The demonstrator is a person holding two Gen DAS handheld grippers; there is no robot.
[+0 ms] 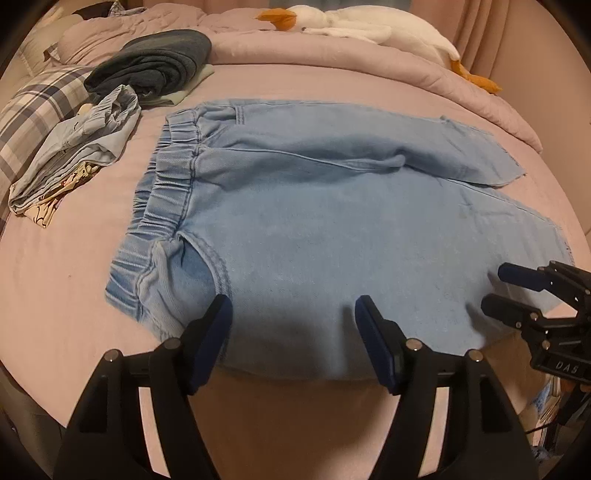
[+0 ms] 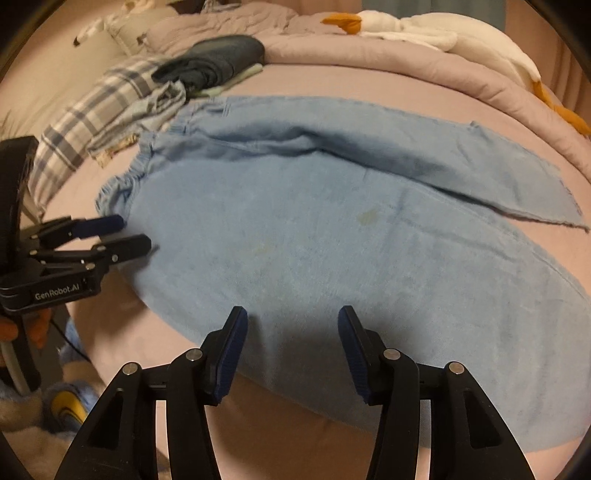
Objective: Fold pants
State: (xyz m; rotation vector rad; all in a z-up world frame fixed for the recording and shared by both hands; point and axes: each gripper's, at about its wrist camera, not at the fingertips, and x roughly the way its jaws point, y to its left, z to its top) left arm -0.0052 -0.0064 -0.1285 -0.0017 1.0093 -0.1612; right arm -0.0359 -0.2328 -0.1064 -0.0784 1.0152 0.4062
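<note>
Light blue denim pants (image 1: 314, 221) lie flat on the pink bed sheet (image 1: 55, 280). Their elastic waistband (image 1: 166, 192) points left and both legs run to the right. In the left wrist view my left gripper (image 1: 291, 308) stands open over the pants' near edge, close to the waistband, with nothing pressed between its pads. My right gripper (image 1: 495, 288) shows at the right, over the near leg's end. In the right wrist view the pants (image 2: 332, 229) fill the middle. My right gripper (image 2: 292, 315) is open above the near leg's edge, and my left gripper (image 2: 135, 232) is open by the waistband corner.
A dark folded garment (image 1: 155, 62), a crumpled light blue garment (image 1: 92, 133) and a plaid pillow (image 1: 33, 107) sit at the back left. A rolled pink duvet (image 1: 351, 62) and a white goose plush (image 1: 369, 26) line the far side. The bed's near edge drops to a cluttered floor (image 2: 62, 398).
</note>
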